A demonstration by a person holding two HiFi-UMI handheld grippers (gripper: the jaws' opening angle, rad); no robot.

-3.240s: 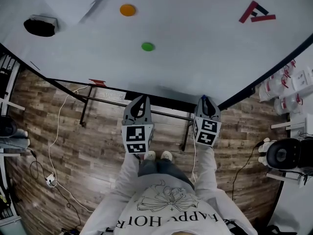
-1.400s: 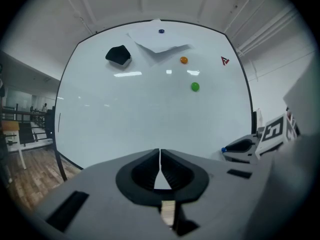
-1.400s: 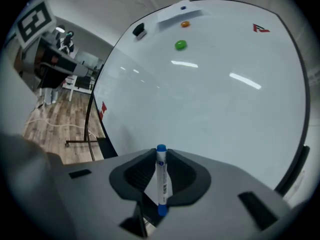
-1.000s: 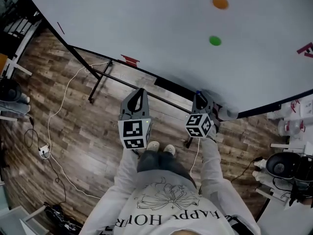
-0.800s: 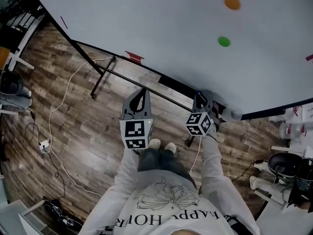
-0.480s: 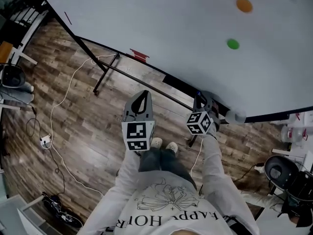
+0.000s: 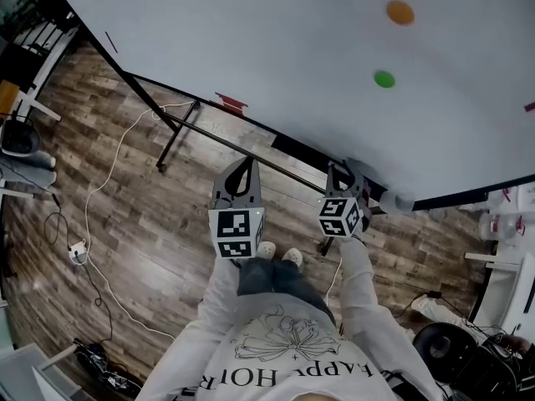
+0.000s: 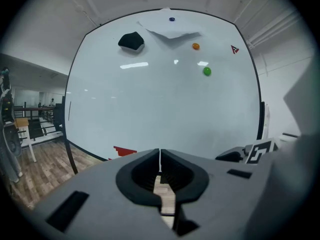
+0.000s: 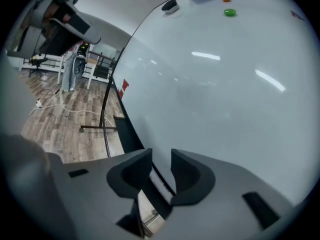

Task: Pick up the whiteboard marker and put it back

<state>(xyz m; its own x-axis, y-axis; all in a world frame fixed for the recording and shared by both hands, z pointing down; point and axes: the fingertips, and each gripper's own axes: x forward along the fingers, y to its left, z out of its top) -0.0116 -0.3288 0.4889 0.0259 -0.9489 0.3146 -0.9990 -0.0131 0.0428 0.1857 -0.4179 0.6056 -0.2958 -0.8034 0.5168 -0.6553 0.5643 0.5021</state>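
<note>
Right tongs spread at the whiteboard's lower edge
The left gripper (image 7: 241,167) hangs short of the whiteboard (image 7: 276,57), its tongs pressed together and empty, probably just kept out of the way; the right gripper (image 7: 341,172) sits at the tray (image 9: 131,134) on the board's lower edge, near the corner, tongs wide and just opened with nothing between them, likely to leave the marker there, though no view shows the marker

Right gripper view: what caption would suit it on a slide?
Right gripper, jaws just opening with nothing between them, at the lower edge of the whiteboard.
</note>
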